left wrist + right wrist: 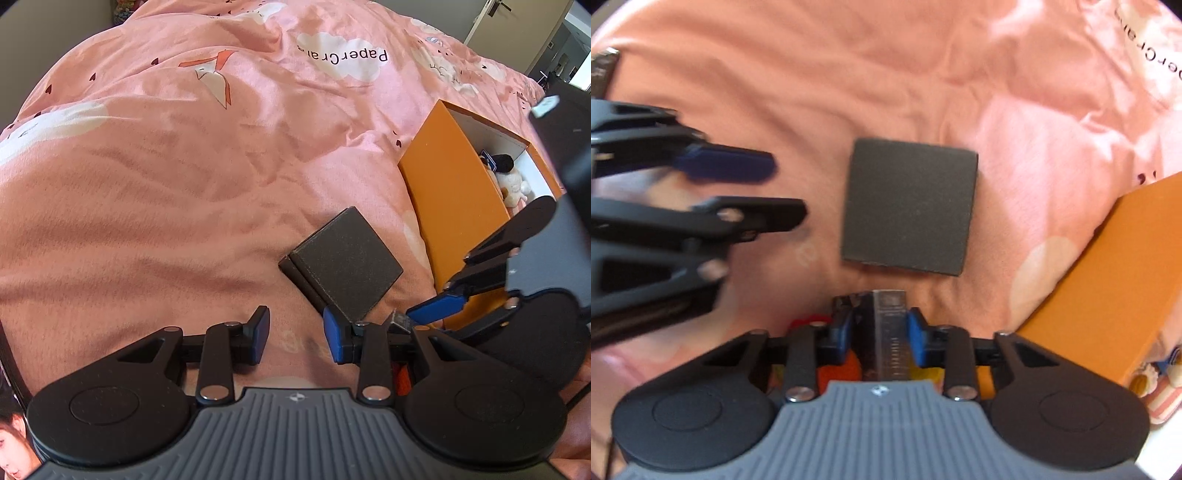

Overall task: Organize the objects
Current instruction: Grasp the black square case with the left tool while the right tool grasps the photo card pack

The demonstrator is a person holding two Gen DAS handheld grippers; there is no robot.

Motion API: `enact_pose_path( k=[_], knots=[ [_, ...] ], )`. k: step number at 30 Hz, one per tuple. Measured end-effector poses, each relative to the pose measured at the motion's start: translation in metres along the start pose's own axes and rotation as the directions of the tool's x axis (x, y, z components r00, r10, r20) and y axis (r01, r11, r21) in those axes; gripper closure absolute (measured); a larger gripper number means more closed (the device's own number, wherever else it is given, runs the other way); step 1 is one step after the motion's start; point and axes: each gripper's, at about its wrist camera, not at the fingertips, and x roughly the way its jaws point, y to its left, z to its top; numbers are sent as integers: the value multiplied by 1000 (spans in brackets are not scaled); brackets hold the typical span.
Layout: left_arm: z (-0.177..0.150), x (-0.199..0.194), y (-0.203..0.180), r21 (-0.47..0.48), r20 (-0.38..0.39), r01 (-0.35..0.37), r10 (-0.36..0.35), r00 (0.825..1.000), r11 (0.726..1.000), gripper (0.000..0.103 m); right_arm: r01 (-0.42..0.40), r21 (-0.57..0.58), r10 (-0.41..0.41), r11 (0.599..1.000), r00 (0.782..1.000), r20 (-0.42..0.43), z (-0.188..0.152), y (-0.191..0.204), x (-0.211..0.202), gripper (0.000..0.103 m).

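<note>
The right gripper (881,334) pinches a small shiny grey box (888,332), low over the pink blanket (738,74). The open orange cardboard box (1108,280) sits just right. The left gripper (295,332) is spread, empty.

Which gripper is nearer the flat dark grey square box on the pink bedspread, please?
Left. The left gripper has one pad at the dark grey box's corner; the right gripper, gripping a small silvery object, sits just short of its edge.

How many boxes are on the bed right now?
2. A flat dark grey box lies on the pink bedspread; an open orange box sits beside it, holding plush toys. Others may be out of view.
</note>
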Motion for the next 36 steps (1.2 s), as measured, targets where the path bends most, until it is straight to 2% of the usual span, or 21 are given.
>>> enact_pose_path(
  k=[5, 8, 10, 12, 14, 16, 18, 21, 25, 29, 32, 36],
  knots=[
    [3, -6, -6, 38, 33, 8, -9, 999, 999, 63, 25, -4, -25, 1000, 996, 80, -6, 0, -30, 77],
    [8, -13, -13, 108, 61, 4, -10, 998, 994, 62, 92, 9, -93, 996, 988, 127, -6, -3, -48, 78],
    [12, -17, -19, 175, 75, -2, -12, 997, 985, 57, 153, 17, -153, 988, 976, 158, -5, -1, -57, 78],
    [16, -18, -23, 221, 78, -11, -6, 997, 975, 51, 178, 43, -183, 983, 965, 187, 4, -14, -67, 78],
    [20, -15, -24, 220, 73, -17, 1, 997, 975, 46, 193, 81, -206, 978, 956, 211, 11, -24, -72, 78],
    [25, -10, -19, 167, 48, 2, -10, 999, 986, 44, 234, 114, -255, 966, 937, 239, 16, -31, -74, 79],
    [30, -3, -12, 89, 23, 36, -38, 999, 995, 44, 250, 140, -278, 958, 927, 250, 22, -37, -71, 79],
    [33, 7, -5, -33, -10, 80, -80, 997, 996, 43, 221, 174, -259, 960, 934, 244, 31, -50, -67, 79],
    [31, 28, 1, -179, -53, 87, -98, 994, 980, 42, 196, 183, -237, 963, 941, 242, 37, -57, -51, 78],
    [27, 50, 5, -268, -64, 39, -58, 996, 962, 38, 142, 178, -185, 974, 948, 259, 39, -60, -40, 75],
    [25, 59, 11, -328, -50, 64, -85, 995, 942, 30, 148, 174, -190, 974, 946, 262, 39, -60, -31, 74],
    [22, 71, 15, -374, -39, 91, -114, 993, 923, 27, 171, 157, -211, 973, 935, 285, 37, -58, -28, 76]
  ],
)
